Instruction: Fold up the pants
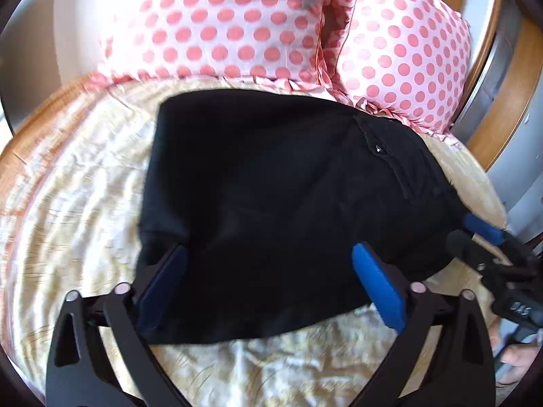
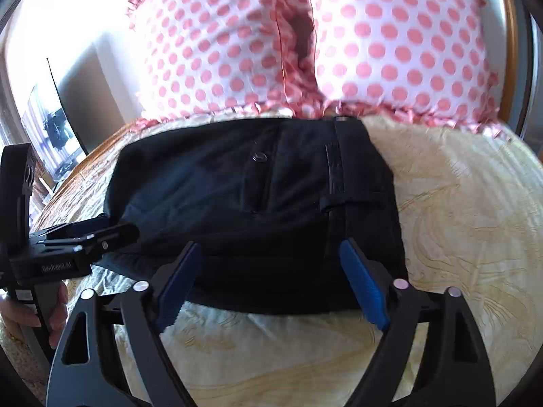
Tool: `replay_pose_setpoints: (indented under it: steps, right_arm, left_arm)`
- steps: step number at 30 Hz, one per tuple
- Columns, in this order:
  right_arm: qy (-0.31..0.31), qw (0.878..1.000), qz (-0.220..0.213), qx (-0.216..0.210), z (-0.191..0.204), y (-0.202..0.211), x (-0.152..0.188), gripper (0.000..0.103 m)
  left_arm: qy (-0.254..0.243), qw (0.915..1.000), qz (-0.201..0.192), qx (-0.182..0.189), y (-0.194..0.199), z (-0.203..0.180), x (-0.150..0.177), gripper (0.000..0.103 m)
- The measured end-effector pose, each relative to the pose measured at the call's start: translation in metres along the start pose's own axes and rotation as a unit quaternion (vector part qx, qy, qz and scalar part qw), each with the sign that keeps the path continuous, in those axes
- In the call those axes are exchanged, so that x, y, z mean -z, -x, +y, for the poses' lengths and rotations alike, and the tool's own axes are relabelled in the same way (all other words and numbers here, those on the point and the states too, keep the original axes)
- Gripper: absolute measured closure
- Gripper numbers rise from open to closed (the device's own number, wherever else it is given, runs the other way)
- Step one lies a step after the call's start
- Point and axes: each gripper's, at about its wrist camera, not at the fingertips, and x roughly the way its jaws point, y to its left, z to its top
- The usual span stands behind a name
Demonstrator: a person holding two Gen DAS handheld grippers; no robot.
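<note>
Left gripper stands wide open over the folded black pants, which lie on the cream bedspread below polka-dot pillows. Right gripper, likewise spread and empty, hovers at the pants' near edge.

Pants: black, folded into a compact, roughly rectangular bundle, lying flat on the bed. Waistband, belt loop and a buttoned pocket face up on the right part. Far edge lies close to the pillow end; near edge slightly rumpled.
</note>
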Motion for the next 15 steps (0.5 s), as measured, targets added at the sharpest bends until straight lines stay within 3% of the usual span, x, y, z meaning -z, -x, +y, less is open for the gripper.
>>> replay_pose_setpoints:
  steps: [4, 10, 15]
  right_arm:
    - [-0.009, 0.999, -0.033, 0.029, 0.011, 0.021, 0.017, 0.008]
    - [-0.021, 0.997, -0.042, 0.064, 0.022, 0.032, 0.044, 0.008]
    - [-0.013, 0.994, -0.049, 0.092, 0.034, 0.041, 0.063, 0.008]
  left_arm:
    - [-0.029, 0.9979, -0.029, -0.051, 0.025, -0.003, 0.021, 0.002]
    - [-0.052, 0.9943, -0.038, -0.085, 0.042, 0.000, 0.053, 0.002]
    - [-0.037, 0.9959, -0.019, -0.080, 0.048, 0.008, 0.080, 0.002]
